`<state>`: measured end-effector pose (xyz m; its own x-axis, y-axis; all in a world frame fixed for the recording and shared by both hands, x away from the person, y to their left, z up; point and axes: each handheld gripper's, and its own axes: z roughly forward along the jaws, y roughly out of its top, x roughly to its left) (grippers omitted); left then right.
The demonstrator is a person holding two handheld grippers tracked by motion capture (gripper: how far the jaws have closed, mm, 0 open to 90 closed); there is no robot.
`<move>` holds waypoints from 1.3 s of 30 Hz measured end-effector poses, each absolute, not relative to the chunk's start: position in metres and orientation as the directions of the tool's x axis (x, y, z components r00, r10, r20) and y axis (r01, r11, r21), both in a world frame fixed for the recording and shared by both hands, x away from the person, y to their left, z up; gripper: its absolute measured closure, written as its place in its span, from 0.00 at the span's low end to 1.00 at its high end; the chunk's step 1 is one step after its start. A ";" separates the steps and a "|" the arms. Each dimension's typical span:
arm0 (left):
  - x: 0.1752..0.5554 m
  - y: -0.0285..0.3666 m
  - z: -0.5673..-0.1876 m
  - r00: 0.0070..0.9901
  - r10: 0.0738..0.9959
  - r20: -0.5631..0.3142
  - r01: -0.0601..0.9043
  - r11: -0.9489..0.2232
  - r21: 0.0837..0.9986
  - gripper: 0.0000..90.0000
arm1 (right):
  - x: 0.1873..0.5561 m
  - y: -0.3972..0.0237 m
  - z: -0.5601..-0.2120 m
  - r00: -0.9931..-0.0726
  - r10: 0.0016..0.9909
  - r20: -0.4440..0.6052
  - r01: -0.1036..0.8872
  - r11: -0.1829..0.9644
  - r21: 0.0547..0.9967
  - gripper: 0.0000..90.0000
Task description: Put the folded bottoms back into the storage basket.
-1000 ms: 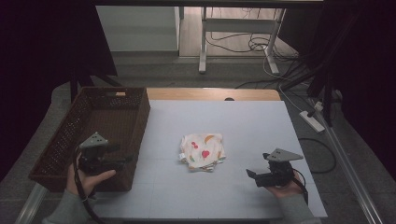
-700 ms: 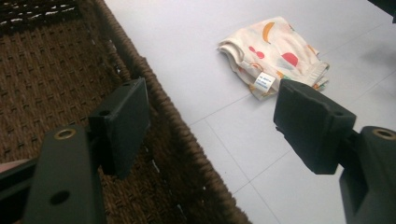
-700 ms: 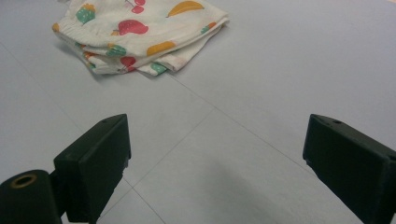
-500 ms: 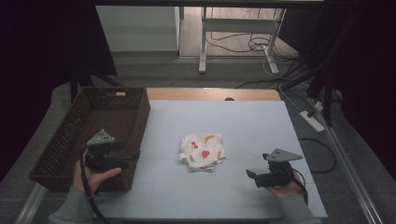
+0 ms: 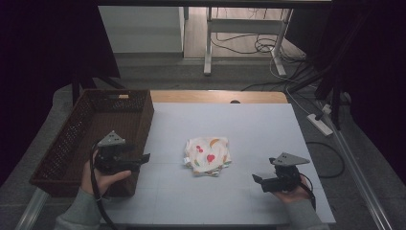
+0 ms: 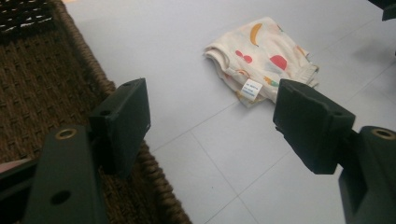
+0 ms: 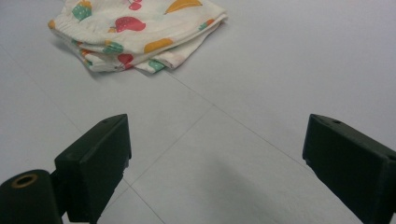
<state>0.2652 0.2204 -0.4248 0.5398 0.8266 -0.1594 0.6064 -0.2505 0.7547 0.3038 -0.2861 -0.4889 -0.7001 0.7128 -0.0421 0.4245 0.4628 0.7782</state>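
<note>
Now that the left gripper (image 5: 143,157) has swung from over the basket (image 5: 76,139) toward frame centre, jaws spread and empty, it faces the folded cloth (image 5: 207,155) lying mid-table; the right gripper (image 5: 257,179), also spread, waits lower right. A pickup looks next.

The left tongs (image 5: 143,157) sit at the lower left of the high view, gripped in the person's left hand (image 5: 103,172), jaws spread wide and pointing toward the frame's middle. The right tongs (image 5: 257,179) sit at the lower right in the right hand (image 5: 293,191), jaws likewise wide apart, aimed leftward.
</note>
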 end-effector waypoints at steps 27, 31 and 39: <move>0.285 0.185 -0.418 0.595 0.787 -0.165 0.594 -0.291 0.750 0.30 | 0.304 -0.285 -0.491 -0.702 0.710 -0.046 0.430 0.475 0.768 0.09; 0.288 0.179 -0.418 0.604 0.779 -0.167 0.593 -0.299 0.748 0.30 | 0.305 -0.285 -0.492 -0.701 0.711 -0.048 0.431 0.476 0.766 0.09; 0.294 0.168 -0.419 0.616 0.770 -0.168 0.593 -0.311 0.743 0.30 | 0.305 -0.284 -0.492 -0.702 0.710 -0.049 0.434 0.482 0.762 0.09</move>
<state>0.2942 0.1676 -0.4186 0.6157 0.7698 -0.1684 0.5926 -0.3114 0.7429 0.3051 -0.2845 -0.4921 -0.7023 0.7102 -0.0490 0.4338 0.4815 0.7615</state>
